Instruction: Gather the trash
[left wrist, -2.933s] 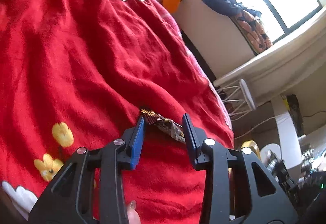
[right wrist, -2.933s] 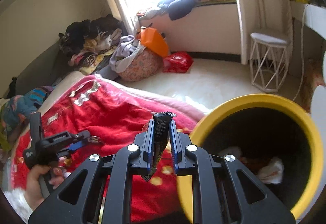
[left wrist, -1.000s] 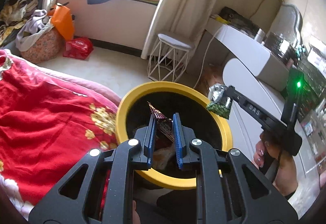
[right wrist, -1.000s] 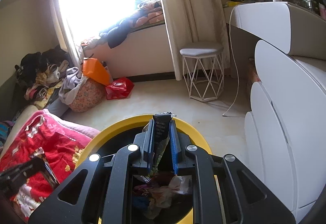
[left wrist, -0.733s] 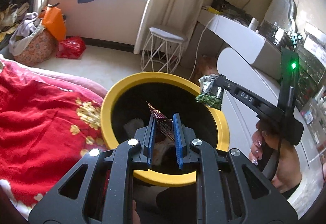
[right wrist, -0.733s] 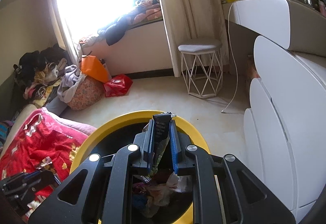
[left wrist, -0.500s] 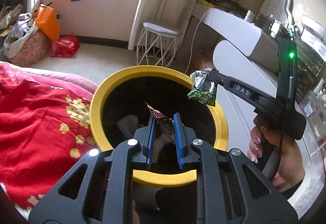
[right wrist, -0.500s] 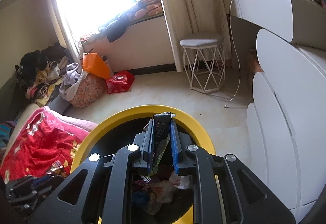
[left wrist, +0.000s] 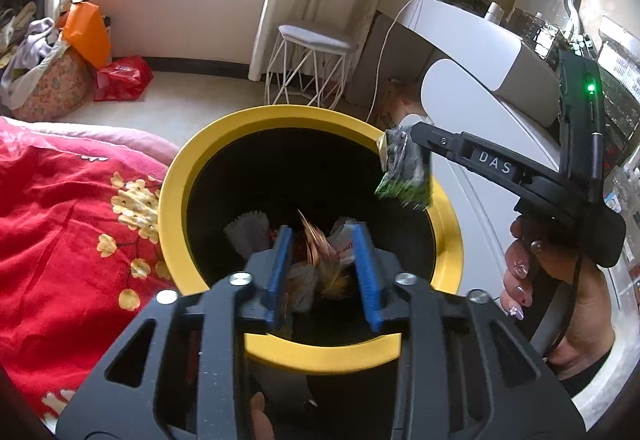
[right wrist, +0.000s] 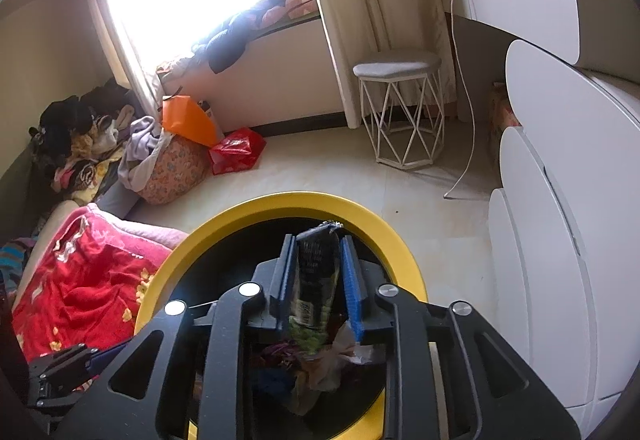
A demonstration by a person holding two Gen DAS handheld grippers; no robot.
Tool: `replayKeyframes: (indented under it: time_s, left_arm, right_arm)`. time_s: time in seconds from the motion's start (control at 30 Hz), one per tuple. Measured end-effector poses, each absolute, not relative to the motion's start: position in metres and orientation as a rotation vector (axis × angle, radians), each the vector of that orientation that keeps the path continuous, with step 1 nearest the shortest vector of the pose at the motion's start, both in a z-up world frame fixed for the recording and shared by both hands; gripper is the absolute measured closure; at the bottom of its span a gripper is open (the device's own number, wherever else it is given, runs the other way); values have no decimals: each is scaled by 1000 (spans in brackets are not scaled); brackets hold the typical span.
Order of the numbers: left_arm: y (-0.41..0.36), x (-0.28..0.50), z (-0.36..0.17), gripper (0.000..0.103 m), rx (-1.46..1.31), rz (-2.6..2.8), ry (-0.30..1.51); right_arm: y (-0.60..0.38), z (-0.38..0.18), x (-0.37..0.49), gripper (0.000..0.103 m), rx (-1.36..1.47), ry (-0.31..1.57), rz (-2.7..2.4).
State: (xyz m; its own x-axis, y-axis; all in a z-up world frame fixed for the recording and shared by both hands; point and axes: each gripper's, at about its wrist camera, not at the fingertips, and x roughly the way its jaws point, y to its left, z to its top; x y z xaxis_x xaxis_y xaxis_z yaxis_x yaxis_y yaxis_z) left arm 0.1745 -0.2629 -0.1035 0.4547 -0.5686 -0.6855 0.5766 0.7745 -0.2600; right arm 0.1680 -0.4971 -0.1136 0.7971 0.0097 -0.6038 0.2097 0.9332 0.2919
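left claw [left wrist: 322, 272] opening, brown wrapper [left wrist: 316, 244] loose between pads | right claw [right wrist: 318, 276] opening, green wrapper [right wrist: 314, 280] upright | bin [left wrist: 192, 176] mouth at 6 o'clock beneath both

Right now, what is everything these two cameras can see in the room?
Bin: one, yellow rim, black inside, by the bed, holds litter.
Brown wrapper: one, between the opening left tongs, over the bin.
Green wrapper: one, dark green, between the opening right tongs.
Blanket: one, red with yellow flowers.
Stool: one, white wire, by the curtain.
Orange bag: one, on clothes heap.
Red bag: one, on floor.
Left tongs: black, blue pads.
Right tongs: same.
Hand: one, gripping right handle.
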Motion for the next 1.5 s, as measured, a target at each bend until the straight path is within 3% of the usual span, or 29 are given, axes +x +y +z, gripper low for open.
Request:
replayKeyframes:
  time_s: [0.17, 0.3, 0.4, 0.47, 0.63, 0.87, 1.5]
  left_arm:
    - [-261, 176, -103, 57, 1, -691, 845]
    - [-251, 174, -99, 31, -11, -666, 839]
    - [-243, 172, -94, 19, -20, -645, 830]
    - [-237, 171, -90, 11, -26, -625, 825]
    - [-215, 166, -79, 11, -50, -544, 796]
    - [-180, 161, -63, 11, -83, -418, 771]
    - [-96, 114, -31, 11, -96, -199, 663]
  right_arm:
    - [-497, -112, 167, 70, 359, 637, -110]
    - [-494, -106, 161, 61, 357, 624, -109]
    - [-490, -99, 155, 51, 345, 611, -101]
    - [-487, -95, 151, 38, 336, 602, -104]
    - [-476, -81, 141, 21, 320, 578, -102]
    - [-454, -62, 127, 9, 285, 551, -68]
    - [-363, -35, 76, 7, 114, 440, 77]
